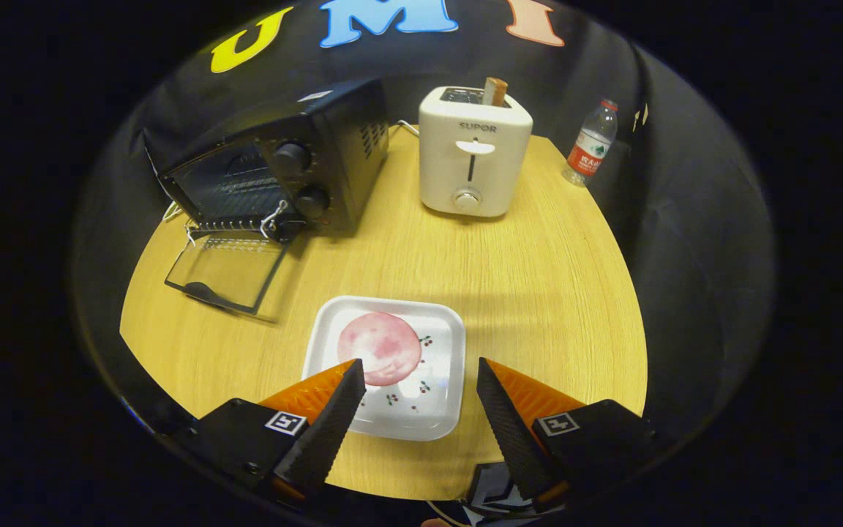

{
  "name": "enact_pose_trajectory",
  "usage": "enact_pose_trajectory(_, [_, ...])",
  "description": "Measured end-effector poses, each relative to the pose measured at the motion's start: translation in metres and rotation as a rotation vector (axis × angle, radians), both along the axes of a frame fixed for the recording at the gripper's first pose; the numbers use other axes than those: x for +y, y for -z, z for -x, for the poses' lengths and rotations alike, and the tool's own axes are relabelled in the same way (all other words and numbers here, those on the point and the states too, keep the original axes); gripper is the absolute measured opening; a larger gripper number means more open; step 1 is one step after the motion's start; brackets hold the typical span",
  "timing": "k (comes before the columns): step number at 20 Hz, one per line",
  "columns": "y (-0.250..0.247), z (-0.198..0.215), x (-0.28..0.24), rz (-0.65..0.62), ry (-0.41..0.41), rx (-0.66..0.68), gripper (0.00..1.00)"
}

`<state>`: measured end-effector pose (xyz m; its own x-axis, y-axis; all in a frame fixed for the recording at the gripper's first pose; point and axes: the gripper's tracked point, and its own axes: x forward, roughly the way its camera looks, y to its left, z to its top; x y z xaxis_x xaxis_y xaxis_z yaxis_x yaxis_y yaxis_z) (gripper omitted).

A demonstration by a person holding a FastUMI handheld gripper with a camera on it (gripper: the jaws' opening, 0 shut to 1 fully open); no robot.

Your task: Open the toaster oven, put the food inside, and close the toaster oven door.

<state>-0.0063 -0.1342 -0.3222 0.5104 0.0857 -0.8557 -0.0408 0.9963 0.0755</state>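
Note:
A black toaster oven [297,165] stands at the far left of the round wooden table, its glass door [227,271] folded down flat onto the tabletop. A round pink slice of food [379,348] lies on a white square plate [436,322] just ahead of my fingers. My gripper [419,369] hovers open above the plate's near side, with nothing between its fingers. The left fingertip [352,380] sits over the slice's near left edge; the right fingertip [487,377] is past the plate's right rim.
A white pop-up toaster [474,154] with a slice of bread [495,91] sticking out stands at the back, right of the oven. A plastic water bottle [591,143] stands at the table's far right edge. Bare wood [538,271] lies between plate and toaster.

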Motion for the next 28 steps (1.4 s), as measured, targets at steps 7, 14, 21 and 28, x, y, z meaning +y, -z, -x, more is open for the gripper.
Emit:
enact_pose_trajectory(7, [0.037,0.009,-0.02,-0.086,0.046,0.17,0.97])
enact_pose_trajectory(14, [0.053,0.008,-0.009,-0.063,-0.016,0.243,0.56])
enact_pose_trajectory(21, [0.056,0.007,-0.006,-0.108,-0.035,0.28,0.22])
enact_pose_trajectory(28, [0.052,0.005,-0.012,-0.204,-0.059,0.265,0.02])
